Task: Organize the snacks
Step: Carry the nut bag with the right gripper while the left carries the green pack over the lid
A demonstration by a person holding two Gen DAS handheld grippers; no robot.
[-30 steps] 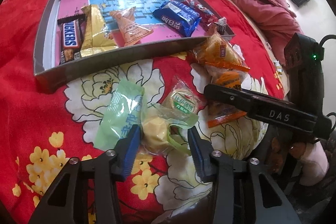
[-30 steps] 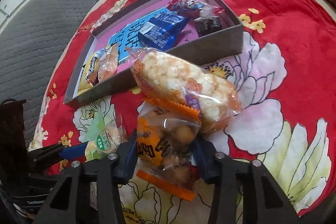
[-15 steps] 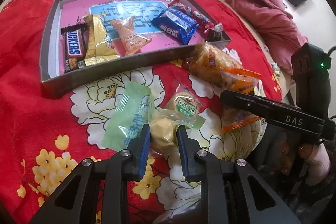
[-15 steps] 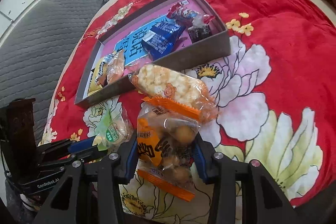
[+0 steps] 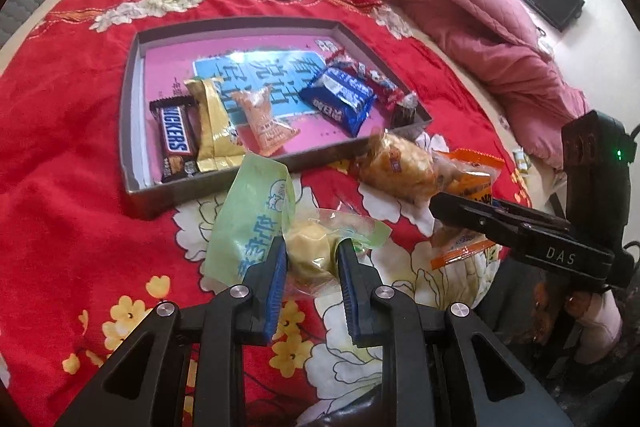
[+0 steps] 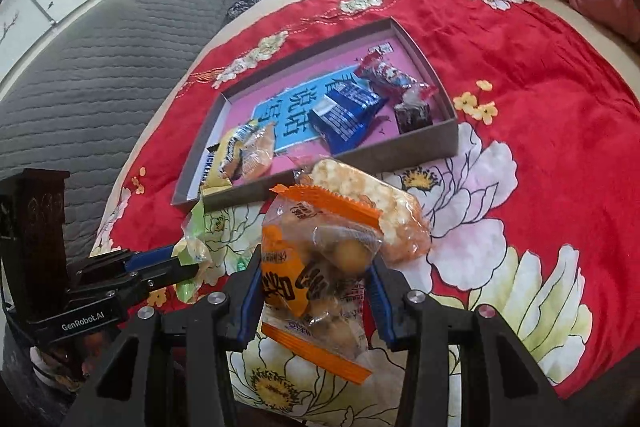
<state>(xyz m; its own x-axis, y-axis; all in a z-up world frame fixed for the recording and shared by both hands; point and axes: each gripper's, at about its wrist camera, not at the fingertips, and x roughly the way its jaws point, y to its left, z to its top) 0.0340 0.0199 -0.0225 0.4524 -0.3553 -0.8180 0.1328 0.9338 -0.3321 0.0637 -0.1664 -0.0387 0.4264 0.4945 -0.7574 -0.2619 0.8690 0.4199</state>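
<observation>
My left gripper (image 5: 310, 261) is shut on a yellow pastry in a green wrapper (image 5: 310, 251) and holds it above the red cloth. My right gripper (image 6: 314, 287) is shut on an orange bag of round snacks (image 6: 316, 267), also lifted. A rice cracker pack (image 6: 372, 211) lies just beyond it, near the grey box (image 5: 128, 115). The box holds a Snickers bar (image 5: 174, 137), a gold packet (image 5: 214, 131), an orange packet (image 5: 262, 121) and a blue packet (image 5: 340, 99).
A pale green packet (image 5: 252, 215) hangs or lies left of the pastry. A pink quilt (image 5: 460, 11) lies at the back right. A grey quilted headboard (image 6: 100, 75) runs along the left of the bed.
My left gripper closed on the green-wrapped pastry and lifted it. My right gripper lifted the orange bag. Both views rose and pulled back from the cloth.
</observation>
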